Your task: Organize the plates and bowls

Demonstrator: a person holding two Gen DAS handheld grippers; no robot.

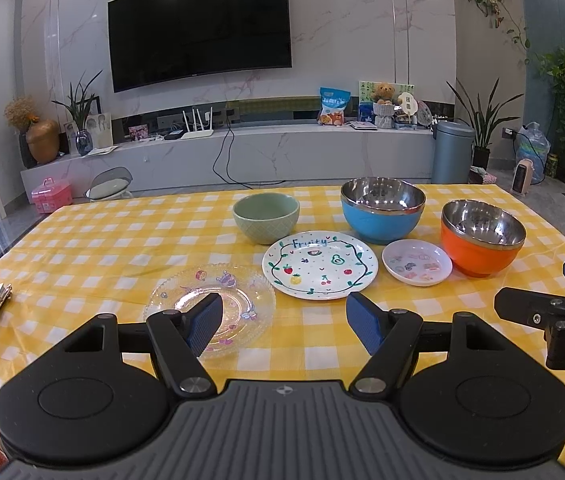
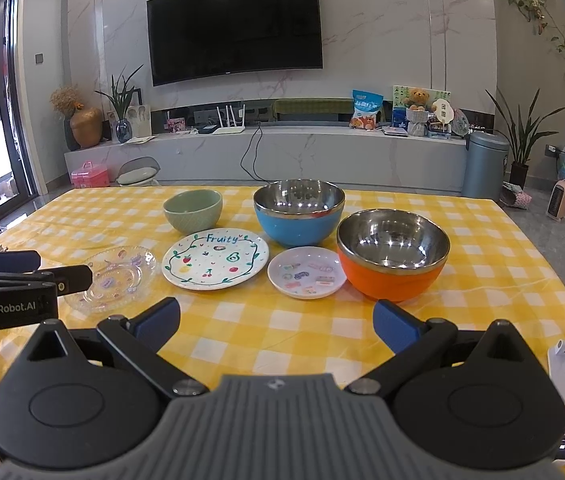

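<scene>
With both claws spread and empty, left claw (image 1: pixel 282 322) by glass plate (image 1: pixel 210 310), right claw (image 2: pixel 276 326) near orange bowl (image 2: pixel 392 254) on counter (image 2: pixel 502 248), pinch rims squarely, lift level.

The tablecloth (image 1: pixel 102 240) is yellow-and-white check. At centre frame sit a pale green bowl (image 1: pixel 266 217) with an embossed lattice, a blue bowl (image 1: pixel 382 210) and an orange bowl (image 1: pixel 482 238), both lined in shiny steel. The white plate (image 1: pixel 320 265) bears blue "Fruity" lettering, a green vine border and small fruits. A clear glass plate (image 1: pixel 210 304) shows pastel prints; the small saucer (image 1: pixel 417 262) is pale lilac with pastel stickers. The pads (image 1: pixel 204 328) are blue on black fingers.
</scene>
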